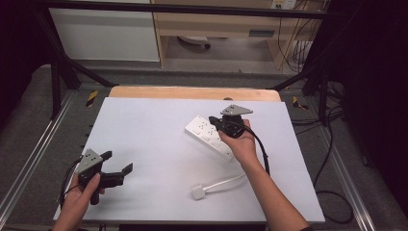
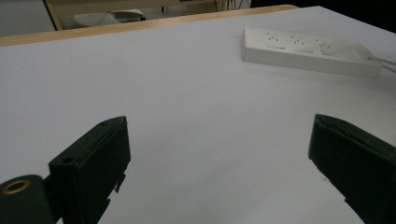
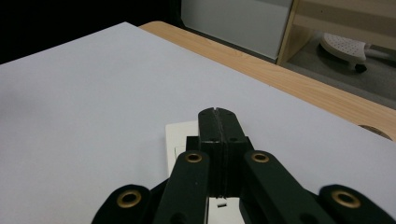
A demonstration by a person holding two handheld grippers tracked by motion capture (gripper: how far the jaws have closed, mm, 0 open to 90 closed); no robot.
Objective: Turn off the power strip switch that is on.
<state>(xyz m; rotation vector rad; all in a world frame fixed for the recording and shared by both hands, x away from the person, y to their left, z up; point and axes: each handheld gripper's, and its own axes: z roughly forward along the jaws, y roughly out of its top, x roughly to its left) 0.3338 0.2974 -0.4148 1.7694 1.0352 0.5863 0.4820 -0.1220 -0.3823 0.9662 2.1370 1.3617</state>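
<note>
A white power strip [image 1: 210,136] lies at an angle near the middle right of the white table sheet [image 1: 154,144]. Its white cable runs to a white plug [image 1: 198,192] lying near the front edge. My right gripper [image 1: 215,123] hovers over the strip's far end, its jaws pressed together with nothing between them; in the right gripper view the shut jaws [image 3: 218,122] sit above the strip's end [image 3: 178,135]. My left gripper [image 1: 118,162] is at the front left, open and empty. The left gripper view shows the power strip [image 2: 308,52] far ahead to the right.
The wooden table edge [image 1: 192,92] runs along the back of the sheet. Black frame bars and cables stand around the table. A white cabinet [image 1: 103,33] and a chair base [image 1: 195,42] are on the floor beyond.
</note>
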